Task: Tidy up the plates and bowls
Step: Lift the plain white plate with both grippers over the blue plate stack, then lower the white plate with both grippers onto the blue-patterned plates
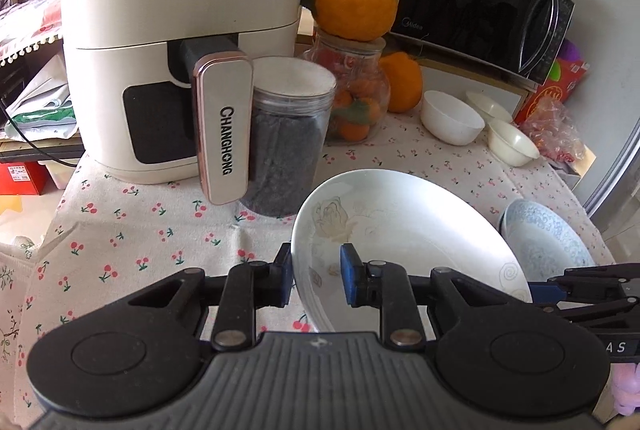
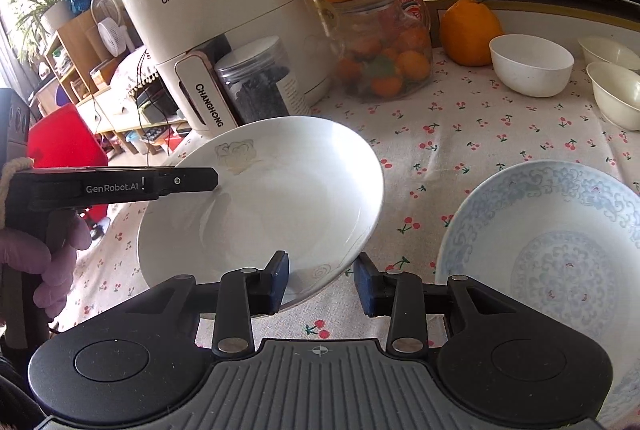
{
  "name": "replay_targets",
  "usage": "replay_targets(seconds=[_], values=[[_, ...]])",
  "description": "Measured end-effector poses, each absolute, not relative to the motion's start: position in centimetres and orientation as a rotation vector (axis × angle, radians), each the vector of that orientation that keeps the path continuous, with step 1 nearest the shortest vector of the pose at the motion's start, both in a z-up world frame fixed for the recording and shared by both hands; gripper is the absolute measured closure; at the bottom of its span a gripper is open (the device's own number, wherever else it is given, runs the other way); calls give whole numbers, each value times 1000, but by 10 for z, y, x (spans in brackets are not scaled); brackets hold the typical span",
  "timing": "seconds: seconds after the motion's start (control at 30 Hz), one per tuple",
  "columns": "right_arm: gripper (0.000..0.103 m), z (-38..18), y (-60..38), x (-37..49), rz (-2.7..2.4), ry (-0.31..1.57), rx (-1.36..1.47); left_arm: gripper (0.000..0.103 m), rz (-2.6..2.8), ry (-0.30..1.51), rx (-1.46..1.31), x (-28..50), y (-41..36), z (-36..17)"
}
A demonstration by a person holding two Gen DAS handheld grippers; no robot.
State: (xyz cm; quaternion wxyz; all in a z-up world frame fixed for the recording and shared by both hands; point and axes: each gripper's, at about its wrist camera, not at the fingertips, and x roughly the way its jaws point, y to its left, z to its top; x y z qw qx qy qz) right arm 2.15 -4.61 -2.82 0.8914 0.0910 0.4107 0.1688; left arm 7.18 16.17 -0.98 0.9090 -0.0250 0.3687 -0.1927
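The cream, rounded plastic air fryer [image 1: 180, 29] stands beyond the fingertips; the glossy white round plate [image 2: 272, 197], lifted and tilted above the cherry-print cloth [image 2: 460, 133], is clamped at opposite rims by left gripper [image 1: 316, 276] and right gripper [image 2: 322, 284], both narrowed.

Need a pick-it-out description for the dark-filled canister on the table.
Start at the big cream Changhong air fryer on the cherry-print tablecloth. Tucked right against its protruding handle stands the clear plastic cylindrical jar, flat pale lid, packed with dark contents. Unlike the neighbouring round glass jar of small oranges, it is straight-sided, black inside, and has no large orange on top.
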Motion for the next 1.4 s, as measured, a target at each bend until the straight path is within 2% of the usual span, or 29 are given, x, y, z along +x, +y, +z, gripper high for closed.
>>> replay_targets(seconds=[0.83,1.4], values=[[68,-12,-176,5,178,806,308,81,-571,794,59,75,37,-14],[68,-14,-228,0,87,812,335,81,-617,829,108,67,-15,-23]])
